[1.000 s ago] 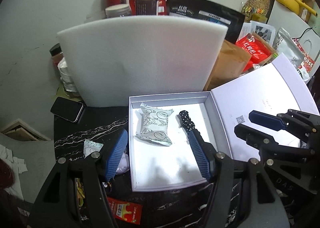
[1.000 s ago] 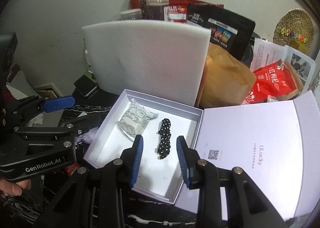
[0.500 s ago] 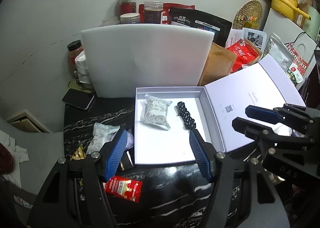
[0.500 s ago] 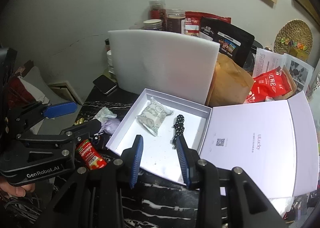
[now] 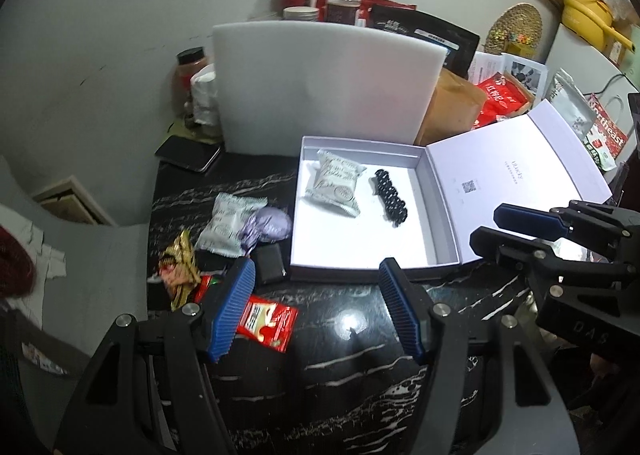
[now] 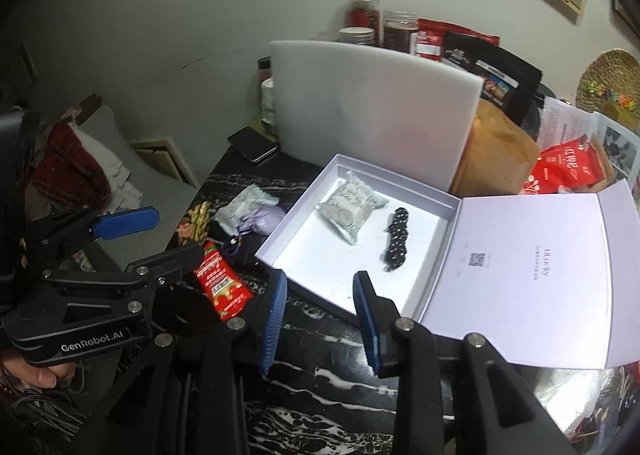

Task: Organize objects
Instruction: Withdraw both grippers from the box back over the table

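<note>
Nearest, both the left gripper (image 5: 318, 305) and right gripper (image 6: 320, 319) hang wide, holding nothing, off the worktop's (image 5: 360, 339) front edge. Beyond, loose packets (image 5: 230, 223) crowd its left edge beside the open box (image 5: 372, 265); a careless reach could knock the red sachet (image 5: 266, 321) off.

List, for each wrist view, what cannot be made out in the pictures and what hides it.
1. Left wrist view: the red packet is partly covered by the left gripper finger.
2. Left wrist view: the small black item is too dark to identify.
3. Right wrist view: the purple pouch is half hidden behind the white box wall.
4. Both views: print on the box lid is too small to read.
</note>
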